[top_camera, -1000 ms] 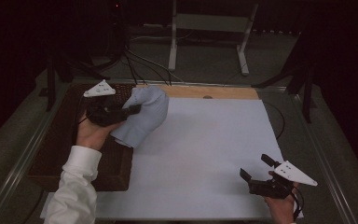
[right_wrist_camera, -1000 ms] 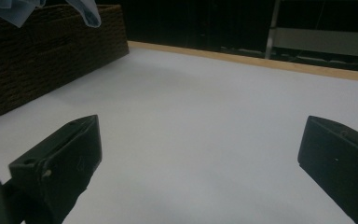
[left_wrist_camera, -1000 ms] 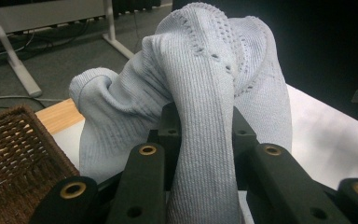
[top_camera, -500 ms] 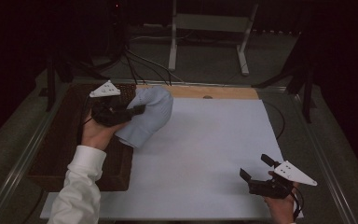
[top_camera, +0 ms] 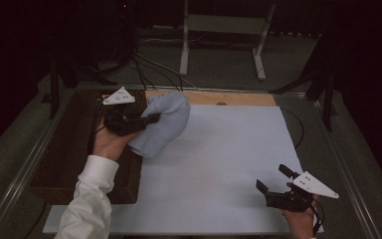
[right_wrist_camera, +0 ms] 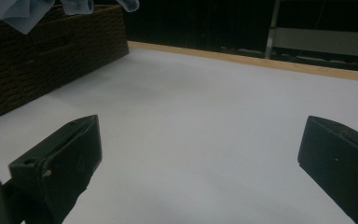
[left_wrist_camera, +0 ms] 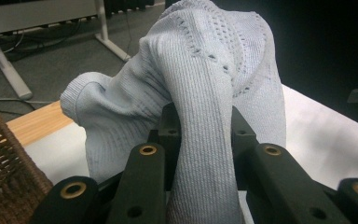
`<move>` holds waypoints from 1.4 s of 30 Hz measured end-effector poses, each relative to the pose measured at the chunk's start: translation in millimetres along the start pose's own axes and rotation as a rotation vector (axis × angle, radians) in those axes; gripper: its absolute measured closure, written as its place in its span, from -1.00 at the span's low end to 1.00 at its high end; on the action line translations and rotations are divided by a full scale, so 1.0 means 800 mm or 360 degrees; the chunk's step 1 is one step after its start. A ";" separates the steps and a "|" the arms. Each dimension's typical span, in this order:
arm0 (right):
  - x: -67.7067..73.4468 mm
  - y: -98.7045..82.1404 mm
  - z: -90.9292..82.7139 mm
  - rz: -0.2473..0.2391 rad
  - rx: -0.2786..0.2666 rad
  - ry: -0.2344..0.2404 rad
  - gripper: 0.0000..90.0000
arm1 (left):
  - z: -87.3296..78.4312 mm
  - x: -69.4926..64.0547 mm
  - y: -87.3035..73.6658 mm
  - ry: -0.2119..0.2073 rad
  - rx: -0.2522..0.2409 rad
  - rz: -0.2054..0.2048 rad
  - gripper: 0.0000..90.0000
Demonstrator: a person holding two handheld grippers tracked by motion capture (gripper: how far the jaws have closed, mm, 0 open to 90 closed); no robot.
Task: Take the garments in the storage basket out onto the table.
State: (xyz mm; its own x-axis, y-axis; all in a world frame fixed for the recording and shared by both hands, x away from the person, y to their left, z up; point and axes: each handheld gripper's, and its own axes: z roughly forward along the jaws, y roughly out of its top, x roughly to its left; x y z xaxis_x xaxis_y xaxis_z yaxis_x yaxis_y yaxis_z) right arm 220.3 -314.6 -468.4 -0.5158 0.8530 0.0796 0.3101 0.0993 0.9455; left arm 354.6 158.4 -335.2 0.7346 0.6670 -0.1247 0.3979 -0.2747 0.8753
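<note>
One pale blue knitted garment [top_camera: 163, 124] is hanging over the counter's left side, and it is the single piece of clothing in sight. One dark woven wicker basket [top_camera: 69, 149] is sitting at the left edge. One white sheet [top_camera: 219, 159] is covering the counter, and one strip of bare wood [top_camera: 229, 98] is showing along its far edge. Two tools are working here: the left tool [top_camera: 151, 118] and the right tool [top_camera: 271, 179], each carrying one grey three-cornered plate, so two plates are showing in all. Two hands are coming in from the bottom, with one white sleeve [top_camera: 92, 199] covering the left forearm. One metal stand [top_camera: 224, 30] is standing beyond the counter.
</note>
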 end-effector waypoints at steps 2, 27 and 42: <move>0.000 0.000 0.000 0.0001 0.0000 0.0000 -1.00 | 0.003 -0.001 0.000 -0.0004 0.0002 0.0003 0.66; -0.001 0.000 -0.001 0.0001 -0.0007 0.0002 -1.00 | 0.033 -0.019 -0.002 -0.0030 0.0009 0.0007 0.66; -0.001 0.001 -0.001 0.0008 -0.0011 0.0000 -1.00 | 0.056 -0.030 -0.005 -0.0042 0.0023 0.0018 0.66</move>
State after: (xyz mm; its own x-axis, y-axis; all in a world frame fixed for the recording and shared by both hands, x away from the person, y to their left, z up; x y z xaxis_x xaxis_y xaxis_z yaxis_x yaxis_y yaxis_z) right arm 220.5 -315.5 -467.8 -0.5144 0.8534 0.0844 0.3070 0.0914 0.9473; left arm 359.9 112.5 -356.2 0.7531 0.6455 -0.1273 0.3973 -0.2919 0.8700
